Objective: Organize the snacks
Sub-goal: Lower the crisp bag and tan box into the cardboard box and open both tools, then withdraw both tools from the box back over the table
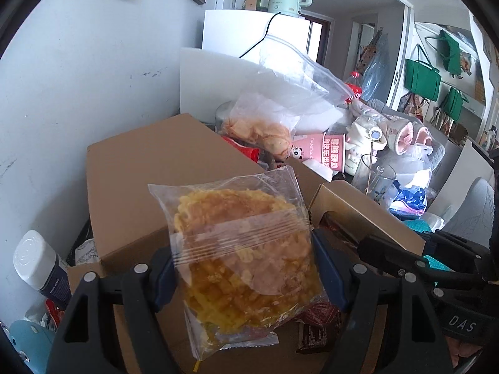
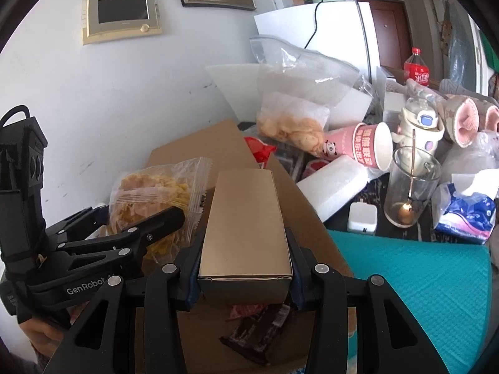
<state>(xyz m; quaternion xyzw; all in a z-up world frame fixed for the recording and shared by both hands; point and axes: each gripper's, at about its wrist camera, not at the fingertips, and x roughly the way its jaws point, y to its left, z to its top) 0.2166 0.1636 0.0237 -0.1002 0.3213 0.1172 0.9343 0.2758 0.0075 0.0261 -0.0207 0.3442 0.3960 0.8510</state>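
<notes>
My left gripper (image 1: 244, 258) is shut on a clear bag of yellow crispy snack (image 1: 243, 249), its blue pads pressing both sides of the bag. In the right wrist view the same bag (image 2: 156, 193) shows at the left, held in that gripper (image 2: 138, 213). My right gripper (image 2: 244, 268) is shut on a plain gold carton (image 2: 246, 224), held lengthwise between the pads. Both loads hang over an open brown cardboard box (image 1: 149, 171). A dark brown wrapper (image 2: 259, 333) and a red one lie on the box floor below the carton.
Behind the box the table is piled with a bag of chips (image 2: 293, 124), a pink paper cup (image 2: 368, 146), a glass with a stick (image 2: 411, 187), a cola bottle (image 2: 416, 68) and a white charger (image 2: 361, 218). A teal mat (image 2: 405, 280) lies to the right. A white-capped bottle (image 1: 40, 258) stands at the left.
</notes>
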